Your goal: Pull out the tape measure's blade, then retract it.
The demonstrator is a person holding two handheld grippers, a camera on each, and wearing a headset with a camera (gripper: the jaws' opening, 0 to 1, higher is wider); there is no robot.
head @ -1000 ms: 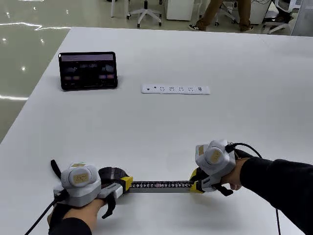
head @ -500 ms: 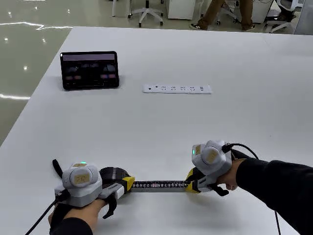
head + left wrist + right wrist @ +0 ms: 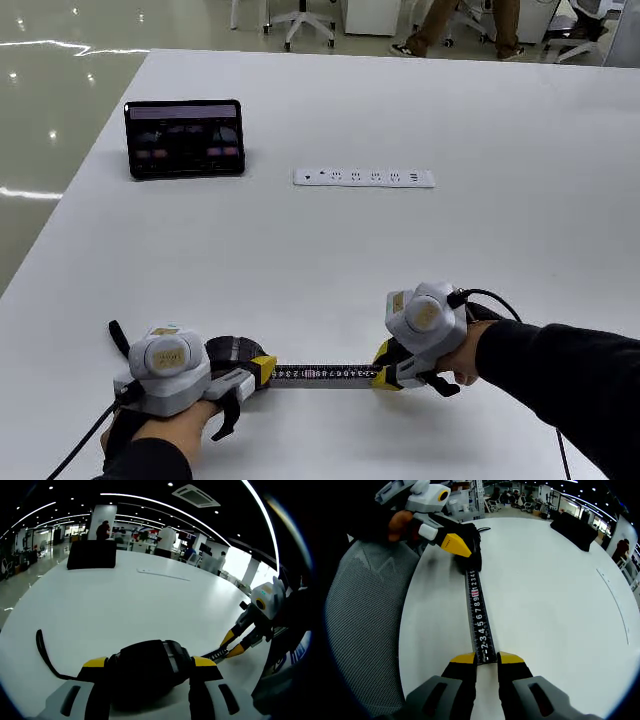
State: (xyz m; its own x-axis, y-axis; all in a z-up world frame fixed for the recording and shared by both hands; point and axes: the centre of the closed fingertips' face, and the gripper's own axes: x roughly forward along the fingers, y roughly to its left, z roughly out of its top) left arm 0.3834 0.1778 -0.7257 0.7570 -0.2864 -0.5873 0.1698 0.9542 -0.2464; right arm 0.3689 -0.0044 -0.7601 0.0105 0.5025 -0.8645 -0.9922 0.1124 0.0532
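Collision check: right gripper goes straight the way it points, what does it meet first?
Probably the tape measure case, held by the left gripper. The right gripper, shut on the blade, points along it straight to that case.

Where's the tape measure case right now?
Head view, lower left of the table: the tape measure case is clamped in the left gripper, its blade running right to the right gripper.

Black tape measure (image 3: 145, 672), dark blade (image 3: 479, 615) with white numerals, white table (image 3: 400, 110).
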